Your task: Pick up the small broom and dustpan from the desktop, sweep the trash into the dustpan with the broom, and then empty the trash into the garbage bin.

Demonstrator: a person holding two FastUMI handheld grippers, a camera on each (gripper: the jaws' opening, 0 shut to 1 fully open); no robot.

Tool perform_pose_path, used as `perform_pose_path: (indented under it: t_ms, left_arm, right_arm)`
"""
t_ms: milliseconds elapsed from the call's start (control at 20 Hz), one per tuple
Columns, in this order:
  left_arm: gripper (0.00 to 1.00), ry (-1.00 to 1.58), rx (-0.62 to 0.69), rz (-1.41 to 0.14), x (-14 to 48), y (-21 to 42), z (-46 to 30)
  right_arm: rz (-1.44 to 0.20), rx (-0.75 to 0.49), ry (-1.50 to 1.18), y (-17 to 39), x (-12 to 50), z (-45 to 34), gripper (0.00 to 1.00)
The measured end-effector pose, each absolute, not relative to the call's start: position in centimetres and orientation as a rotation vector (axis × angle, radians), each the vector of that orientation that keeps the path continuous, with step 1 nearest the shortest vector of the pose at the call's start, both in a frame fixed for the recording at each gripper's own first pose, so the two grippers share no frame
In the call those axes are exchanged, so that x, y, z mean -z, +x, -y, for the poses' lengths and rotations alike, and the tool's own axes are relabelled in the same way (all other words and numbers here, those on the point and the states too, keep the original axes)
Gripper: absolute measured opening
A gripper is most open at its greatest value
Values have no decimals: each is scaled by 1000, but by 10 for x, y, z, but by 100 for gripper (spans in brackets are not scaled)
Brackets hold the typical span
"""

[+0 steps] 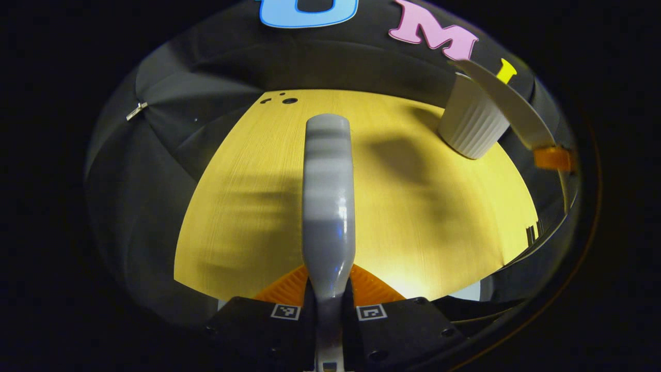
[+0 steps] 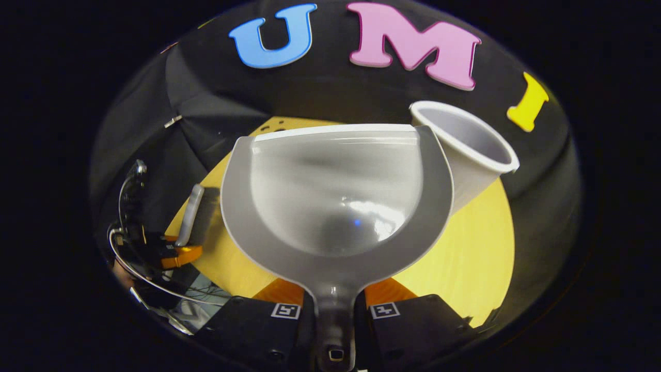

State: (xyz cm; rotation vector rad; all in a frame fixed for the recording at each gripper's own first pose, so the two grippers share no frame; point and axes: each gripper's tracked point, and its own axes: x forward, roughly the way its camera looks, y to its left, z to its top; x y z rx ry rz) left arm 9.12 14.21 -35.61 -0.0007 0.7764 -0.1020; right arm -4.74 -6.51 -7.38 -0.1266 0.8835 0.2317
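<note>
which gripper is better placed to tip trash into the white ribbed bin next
Right. The right gripper grips the grey plastic dustpan by its handle, raised beside the white ribbed bin. The left gripper holds only the grey broom.

Both my cams ride low behind the fingers, angled down over the yellow desktop (image 1: 248, 206) toward the back wall; left sits close along the broom (image 1: 328, 206), right close behind the dustpan (image 2: 335, 196); both share the white bin (image 1: 472, 126).
</note>
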Motion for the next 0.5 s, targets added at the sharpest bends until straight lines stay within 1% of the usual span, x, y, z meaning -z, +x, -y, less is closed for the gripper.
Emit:
perform_pose_path:
  t_ms: [200,300,350,400,450,500]
  left_arm:
    - [25,-4,93,-816,366,113,-148]
    - [25,-7,91,-836,373,122,-149]
    - [28,-12,89,-850,378,126,-149]
    - [25,-15,88,-859,380,131,-148]
    - [25,-15,90,-867,384,133,-148]
    - [28,-11,92,-873,387,137,-148]
  right_arm:
    - [-1023,-229,-79,-43,46,65,34]
    - [-1059,-225,-75,-37,47,61,34]
    - [-1073,-223,-72,-34,45,62,34]
    - [-1080,-217,-68,-36,47,62,34]
    - [-1085,-211,-66,-37,47,60,34]
    - [-1090,-205,-65,-36,46,60,34]
